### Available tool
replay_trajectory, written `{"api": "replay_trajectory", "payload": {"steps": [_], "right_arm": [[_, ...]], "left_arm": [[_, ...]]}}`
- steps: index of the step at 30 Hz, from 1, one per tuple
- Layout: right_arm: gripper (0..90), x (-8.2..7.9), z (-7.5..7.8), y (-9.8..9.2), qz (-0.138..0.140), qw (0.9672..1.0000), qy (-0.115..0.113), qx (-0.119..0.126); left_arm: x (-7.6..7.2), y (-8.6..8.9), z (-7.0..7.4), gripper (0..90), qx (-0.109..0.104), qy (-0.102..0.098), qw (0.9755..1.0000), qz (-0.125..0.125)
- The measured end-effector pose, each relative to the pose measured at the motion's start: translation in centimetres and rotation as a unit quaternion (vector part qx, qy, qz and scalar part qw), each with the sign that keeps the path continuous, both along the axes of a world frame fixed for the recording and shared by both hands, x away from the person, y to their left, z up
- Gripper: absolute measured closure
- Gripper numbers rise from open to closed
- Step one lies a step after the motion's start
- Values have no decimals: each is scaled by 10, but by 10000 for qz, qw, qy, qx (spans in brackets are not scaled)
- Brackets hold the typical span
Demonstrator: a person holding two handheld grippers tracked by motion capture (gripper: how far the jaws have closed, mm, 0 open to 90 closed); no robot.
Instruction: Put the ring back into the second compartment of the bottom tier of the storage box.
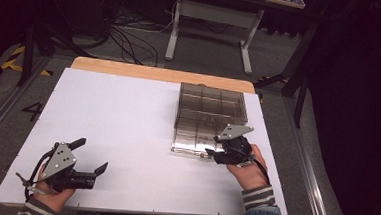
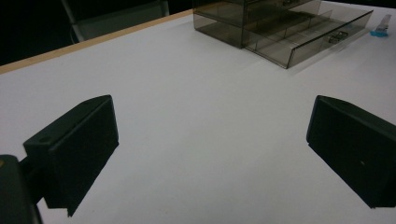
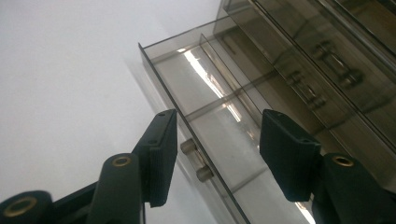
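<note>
A smoky clear plastic drawer cabinet (image 1: 210, 114) stands on the white table (image 1: 122, 118), right of centre. Its bottom drawer (image 3: 205, 93) is pulled out a little toward me; the dividers show and I see nothing in it. My right gripper (image 1: 211, 153) is at the drawer's front. In the right gripper view its jaws (image 3: 217, 135) stand open on either side of the drawer's small handle (image 3: 196, 161), with a gap on the right side. My left gripper (image 1: 91, 155) rests near the table's front left corner, open and holding nothing (image 2: 210, 149). The cabinet (image 2: 243, 18) lies far ahead of it.
A small blue and clear item (image 2: 380, 25) lies on the table beside the pulled-out drawer (image 2: 303, 39). Wide bare white surface spreads between the two grippers. Beyond the table's wooden far edge (image 1: 160, 73) are floor cables (image 1: 132, 39) and another table's legs (image 1: 209, 18).
</note>
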State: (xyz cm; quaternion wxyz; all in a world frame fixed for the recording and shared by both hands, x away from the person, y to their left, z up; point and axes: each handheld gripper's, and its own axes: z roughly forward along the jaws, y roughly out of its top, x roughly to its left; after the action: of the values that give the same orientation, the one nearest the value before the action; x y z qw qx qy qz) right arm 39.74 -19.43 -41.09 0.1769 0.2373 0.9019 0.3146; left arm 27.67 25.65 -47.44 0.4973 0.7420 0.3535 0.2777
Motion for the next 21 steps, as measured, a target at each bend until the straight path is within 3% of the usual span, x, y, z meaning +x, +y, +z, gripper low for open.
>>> {"api": "replay_trajectory", "payload": {"steps": [8, 21], "right_arm": [[459, -6, 1, -17, -299, 9995, 71, 52], [453, -17, 1, -32, -432, 9990, 2, 125]], "left_arm": [[2, -2, 0, 29, 10, 3, 10000, -36], [9, -9, 0, 29, 21, 23, 9999, -168]]}}
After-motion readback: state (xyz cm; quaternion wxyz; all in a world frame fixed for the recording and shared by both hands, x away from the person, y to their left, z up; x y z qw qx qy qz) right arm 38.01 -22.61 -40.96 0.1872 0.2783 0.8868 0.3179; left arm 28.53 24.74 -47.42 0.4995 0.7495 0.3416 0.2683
